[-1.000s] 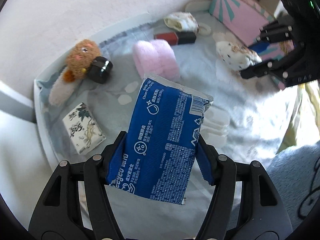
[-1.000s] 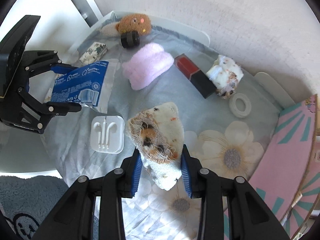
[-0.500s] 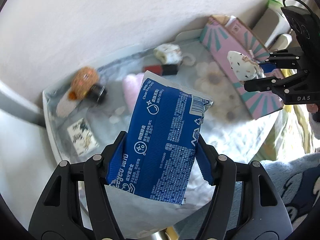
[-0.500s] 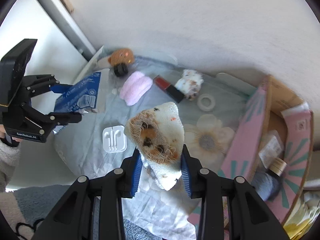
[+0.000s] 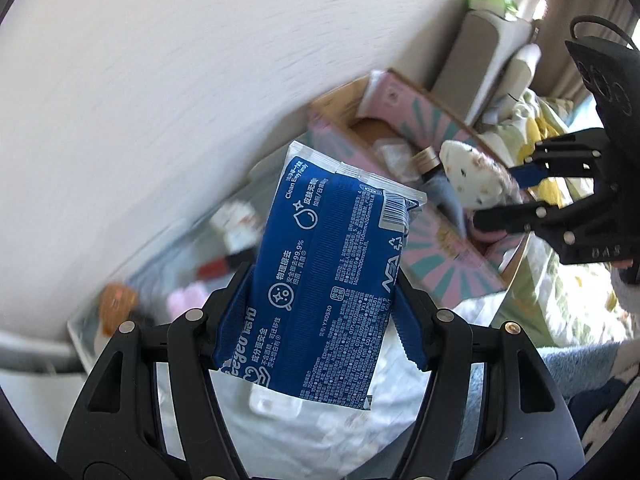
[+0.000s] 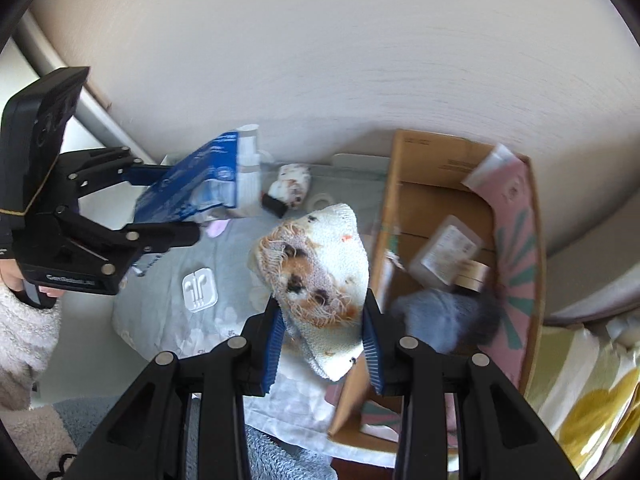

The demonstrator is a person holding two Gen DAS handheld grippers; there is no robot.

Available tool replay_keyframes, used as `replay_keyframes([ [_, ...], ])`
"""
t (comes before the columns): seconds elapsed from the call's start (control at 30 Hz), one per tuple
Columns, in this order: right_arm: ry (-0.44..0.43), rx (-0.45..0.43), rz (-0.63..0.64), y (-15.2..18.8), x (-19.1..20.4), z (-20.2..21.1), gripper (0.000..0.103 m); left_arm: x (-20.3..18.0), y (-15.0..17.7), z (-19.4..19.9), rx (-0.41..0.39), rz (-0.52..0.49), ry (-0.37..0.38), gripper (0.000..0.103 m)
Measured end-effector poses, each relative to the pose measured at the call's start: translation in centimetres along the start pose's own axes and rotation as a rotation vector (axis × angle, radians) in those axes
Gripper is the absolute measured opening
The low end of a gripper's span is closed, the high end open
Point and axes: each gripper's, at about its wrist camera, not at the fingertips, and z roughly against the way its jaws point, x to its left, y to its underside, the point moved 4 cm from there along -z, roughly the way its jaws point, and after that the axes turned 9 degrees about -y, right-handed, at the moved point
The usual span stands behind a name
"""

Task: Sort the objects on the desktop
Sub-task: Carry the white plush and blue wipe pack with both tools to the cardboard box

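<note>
My left gripper [image 5: 324, 320] is shut on a blue wet-wipes pack [image 5: 332, 264] and holds it high above the table; the pack also shows in the right wrist view [image 6: 188, 184]. My right gripper [image 6: 324, 340] is shut on a white spotted cloth [image 6: 316, 276], held above the table next to the open pink cardboard box [image 6: 516, 216]. From the left wrist view the cloth [image 5: 472, 176] hangs over the box [image 5: 440, 256].
The box holds a grey cloth [image 6: 444, 320], a small jar [image 6: 472, 276] and a clear packet [image 6: 444, 248]. On the grey flowered cloth lie a white earphone case [image 6: 200, 288], a pink pad [image 5: 184, 300], a brown plush toy [image 5: 116, 300] and another spotted cloth [image 6: 292, 188].
Both grippers have risen well above the table and moved right toward the pink box, each keeping its object. The right gripper's cloth now hangs by the box opening.
</note>
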Motion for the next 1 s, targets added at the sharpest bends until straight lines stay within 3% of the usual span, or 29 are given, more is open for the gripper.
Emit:
replay_keyframes([
  [0.5, 0.062, -0.025, -0.17, 4.7, -8.4, 3.7, 0.033, -10.4, -9.5, -5.0, 0.02, -0.159, 0.029, 0.062],
  [0.73, 0.043, -0.015, -0.208, 5.1, -9.8, 2.7, 0.033, -11.9, -11.1, -8.7, 0.078, -0.122, 0.05, 0.062],
  [1.0, 0.042, 0.038, -0.208, 5.5, -11.1, -0.3, 0.033, -11.9, -11.2, -11.1, 0.121, -0.12, 0.016, 0.062],
])
